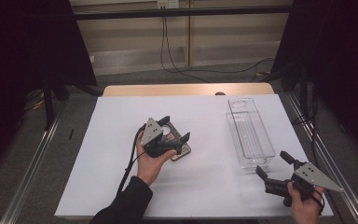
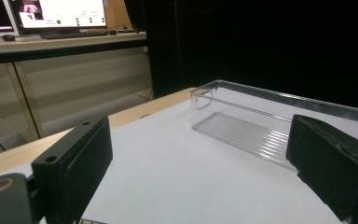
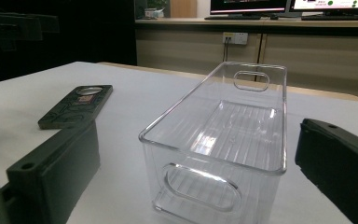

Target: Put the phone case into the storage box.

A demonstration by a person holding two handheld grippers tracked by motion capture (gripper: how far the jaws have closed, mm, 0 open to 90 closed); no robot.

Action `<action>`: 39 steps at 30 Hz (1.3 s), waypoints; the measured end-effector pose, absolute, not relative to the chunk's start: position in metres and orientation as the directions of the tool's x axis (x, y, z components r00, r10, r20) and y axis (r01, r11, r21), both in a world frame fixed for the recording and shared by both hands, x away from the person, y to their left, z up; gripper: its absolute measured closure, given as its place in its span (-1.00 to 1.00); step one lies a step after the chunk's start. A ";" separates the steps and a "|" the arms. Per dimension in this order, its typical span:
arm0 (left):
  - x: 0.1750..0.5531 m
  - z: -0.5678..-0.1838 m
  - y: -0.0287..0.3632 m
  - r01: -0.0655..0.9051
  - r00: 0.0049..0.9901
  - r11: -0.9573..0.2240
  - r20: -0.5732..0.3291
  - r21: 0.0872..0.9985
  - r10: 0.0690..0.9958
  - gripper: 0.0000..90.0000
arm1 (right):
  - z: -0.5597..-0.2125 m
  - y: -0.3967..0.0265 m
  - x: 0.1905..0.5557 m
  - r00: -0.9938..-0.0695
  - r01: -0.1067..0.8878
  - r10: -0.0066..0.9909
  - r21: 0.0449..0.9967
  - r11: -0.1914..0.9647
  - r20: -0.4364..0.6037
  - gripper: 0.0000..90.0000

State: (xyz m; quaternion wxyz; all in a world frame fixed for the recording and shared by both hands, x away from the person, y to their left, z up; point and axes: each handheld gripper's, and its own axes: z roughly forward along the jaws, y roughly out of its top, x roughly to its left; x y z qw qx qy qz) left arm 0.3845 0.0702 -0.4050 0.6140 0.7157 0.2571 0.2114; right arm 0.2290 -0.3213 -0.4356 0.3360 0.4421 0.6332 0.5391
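Left claw is spread wide, nothing between its jaws; in the left gripper view both black jaws stand far apart over bare white sheet, with the clear plastic bin beyond them. From the high view the left claw hovers above a flat dark device, a board-like slab with a round metal part, lying on the white sheet near the middle of the table; can't tell if a jaw tip touches it. The left hand grips the tool from below, palm up, forearm in a dark sleeve coming from the bottom edge, grey plate tilted up and left. Right claw is also wide open and empty, jaws pointing up-left toward the near end of the clear plastic bin, near it but apart. Right hand holds it low at the near right corner of the sheet. In the right gripper view the bin sits empty, upright, handle cutout facing the camera, the flat dark device to its left, well apart.
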 end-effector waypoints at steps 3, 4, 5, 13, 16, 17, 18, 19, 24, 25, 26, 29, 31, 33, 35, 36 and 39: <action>0.389 -0.407 0.064 0.092 0.762 -0.140 0.021 0.986 0.648 -0.82 | -0.436 -0.321 0.229 -0.382 0.198 0.923 0.980 0.028 0.051 -1.00; 0.391 -0.409 0.063 0.104 0.767 -0.124 0.000 0.987 0.642 -0.78 | -0.436 -0.321 0.229 -0.383 0.197 0.923 0.980 0.028 0.050 -1.00; 0.392 -0.410 0.061 0.120 0.767 -0.120 -0.015 0.986 0.642 -0.71 | -0.435 -0.321 0.229 -0.383 0.197 0.923 0.980 0.028 0.050 -1.00; 0.391 -0.410 0.059 0.130 0.778 -0.150 -0.007 0.980 0.628 -0.51 | -0.435 -0.321 0.229 -0.381 0.196 0.923 0.980 0.023 0.055 -1.00; 0.393 -0.410 0.062 0.153 0.778 -0.149 -0.026 0.977 0.627 -0.44 | -0.435 -0.320 0.228 -0.385 0.196 0.921 0.980 0.022 0.056 -1.00; 0.393 -0.410 0.063 0.162 0.778 -0.152 -0.032 0.975 0.628 -0.36 | -0.435 -0.320 0.228 -0.386 0.197 0.921 0.980 0.021 0.057 -1.00; 0.393 -0.410 0.063 0.175 0.781 -0.158 -0.039 0.972 0.623 -0.33 | -0.435 -0.320 0.228 -0.386 0.197 0.921 0.980 0.021 0.058 -1.00; 0.394 -0.411 0.064 0.182 0.785 -0.170 -0.039 0.968 0.618 -0.28 | -0.435 -0.321 0.228 -0.386 0.197 0.921 0.980 0.020 0.058 -1.00; 0.396 -0.414 0.064 0.215 0.794 -0.204 -0.050 0.955 0.606 0.01 | -0.435 -0.321 0.229 -0.387 0.198 0.920 0.980 0.023 0.056 -1.00; 0.396 -0.415 0.064 0.222 0.797 -0.208 -0.054 0.953 0.601 0.11 | -0.435 -0.321 0.228 -0.388 0.198 0.920 0.980 0.023 0.057 -1.00; 0.396 -0.414 0.065 0.232 0.802 -0.211 -0.064 0.949 0.594 0.18 | -0.435 -0.320 0.228 -0.389 0.199 0.919 0.980 0.021 0.059 -1.00; 0.396 -0.414 0.065 0.242 0.799 -0.230 -0.059 0.943 0.599 0.44 | -0.435 -0.320 0.229 -0.389 0.199 0.919 0.980 0.021 0.059 -1.00; 0.396 -0.414 0.066 0.256 0.808 -0.239 -0.071 0.937 0.585 0.61 | -0.435 -0.321 0.229 -0.389 0.197 0.919 0.980 0.021 0.058 -1.00; 0.397 -0.414 0.066 0.267 0.814 -0.246 -0.082 0.932 0.574 0.76 | -0.435 -0.320 0.229 -0.390 0.199 0.919 0.980 0.021 0.059 -1.00; 0.397 -0.413 0.067 0.290 0.813 -0.258 -0.095 0.922 0.574 0.91 | -0.435 -0.320 0.228 -0.389 0.199 0.919 0.980 0.020 0.060 -1.00; 0.398 -0.412 0.067 0.297 0.818 -0.256 -0.107 0.920 0.566 0.92 | -0.435 -0.320 0.229 -0.390 0.198 0.919 0.980 0.020 0.060 -1.00; 0.399 -0.410 0.067 0.322 0.824 -0.277 -0.125 0.905 0.552 0.98 | -0.435 -0.321 0.229 -0.393 0.199 0.918 0.980 0.025 0.056 -1.00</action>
